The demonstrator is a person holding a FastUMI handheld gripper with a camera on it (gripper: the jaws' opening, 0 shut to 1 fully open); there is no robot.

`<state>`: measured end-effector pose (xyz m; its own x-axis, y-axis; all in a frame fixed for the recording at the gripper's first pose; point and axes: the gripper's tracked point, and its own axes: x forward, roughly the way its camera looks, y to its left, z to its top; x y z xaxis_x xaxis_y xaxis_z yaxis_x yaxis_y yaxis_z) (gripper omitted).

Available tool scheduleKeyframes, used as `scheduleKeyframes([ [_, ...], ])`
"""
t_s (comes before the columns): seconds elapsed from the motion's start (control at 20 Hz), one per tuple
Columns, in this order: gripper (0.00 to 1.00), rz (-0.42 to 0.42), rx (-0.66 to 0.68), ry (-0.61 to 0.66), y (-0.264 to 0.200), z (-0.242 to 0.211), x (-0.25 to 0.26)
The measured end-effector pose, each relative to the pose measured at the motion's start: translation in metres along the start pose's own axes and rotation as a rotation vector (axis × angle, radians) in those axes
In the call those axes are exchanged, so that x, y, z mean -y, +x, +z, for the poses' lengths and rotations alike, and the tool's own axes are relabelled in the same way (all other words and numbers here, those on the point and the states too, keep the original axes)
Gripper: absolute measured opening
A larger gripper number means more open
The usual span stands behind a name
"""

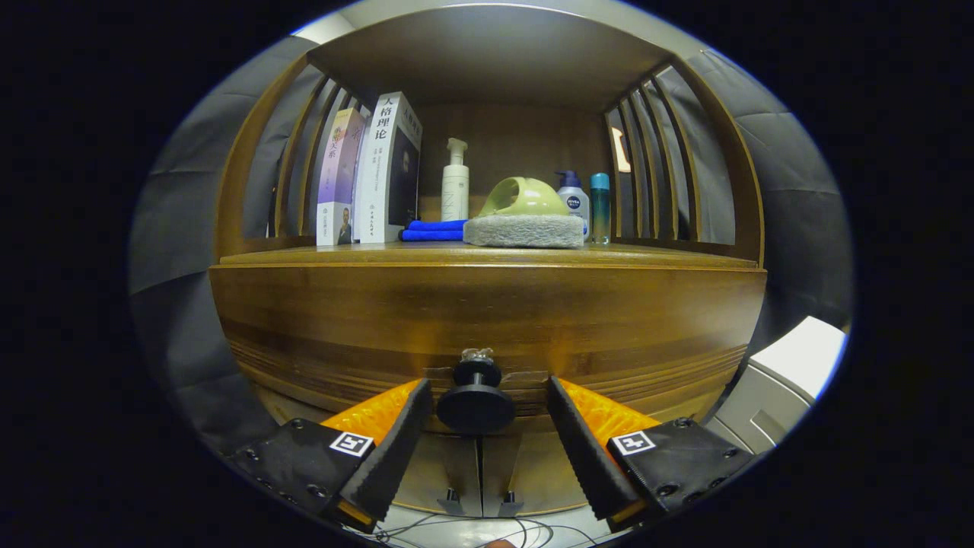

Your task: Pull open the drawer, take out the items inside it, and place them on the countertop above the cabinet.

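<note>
Brown wooden drawer, black knob, green sponge holder, blue cloth

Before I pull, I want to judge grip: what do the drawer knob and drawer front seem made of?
The drawer knob looks like matte black plastic or painted metal, without visible grain. The drawer front looks like varnished wood: brown grain bands with a soft sheen. The hand-held gripper is open, its ribbed black fingers either side of the knob, not touching.
</note>
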<state>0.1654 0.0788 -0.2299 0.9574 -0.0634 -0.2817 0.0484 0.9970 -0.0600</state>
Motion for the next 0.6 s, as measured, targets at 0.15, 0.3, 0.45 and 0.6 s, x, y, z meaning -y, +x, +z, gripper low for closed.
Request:
scheduleKeyframes([
  [0.15, 0.98, 0.013, 0.032, -0.002, -0.010, 0.015, 0.002],
  [0.3, 0.98, 0.035, 0.107, -0.025, -0.042, 0.048, 0.009],
  [0.45, 0.99, 0.061, 0.167, -0.031, -0.081, 0.079, 0.018],
  [0.6, 0.99, 0.073, 0.192, -0.028, -0.119, 0.100, 0.029],
])
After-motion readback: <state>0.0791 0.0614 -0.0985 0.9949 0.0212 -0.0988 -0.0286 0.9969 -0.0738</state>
